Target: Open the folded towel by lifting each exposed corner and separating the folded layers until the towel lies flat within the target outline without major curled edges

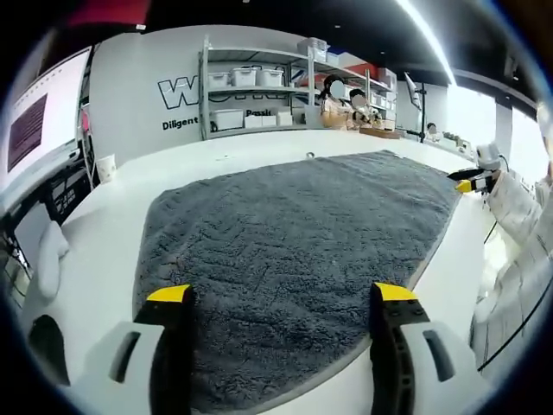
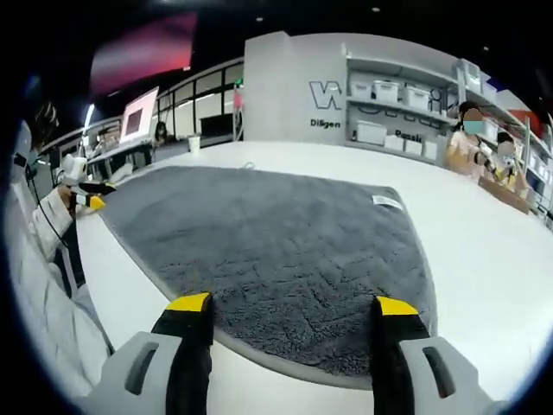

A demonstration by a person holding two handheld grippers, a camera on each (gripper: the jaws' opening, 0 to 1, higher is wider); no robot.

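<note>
Setting: workshop with white shelving [image 1: 259,86] of storage boxes along the back wall, people seated beyond; a broad white bench [image 1: 112,233] carries the work.
Left gripper [image 1: 282,298]: jaws spread wide, yellow-tipped, empty, poised over the near hem of the towel.
Right gripper [image 2: 292,309]: jaws likewise apart and empty, at the opposite edge; its tip also appears far right in the left gripper view.
Towel: dark grey plush terry towel [image 1: 294,233], spread across the bench middle, apparently a single layer already, small white label [image 2: 386,201] at one corner.
Outline: possibly hidden under the cloth; I cannot make one out.
Handling: soft, limp, light, with a grippy pile; best pinched at a corner or hem, taking one layer.
Edges: hems look flat, no obvious curl.
Room: bare bench on all sides, ample space to drag outward; bench edge lies close beside the right gripper.
</note>
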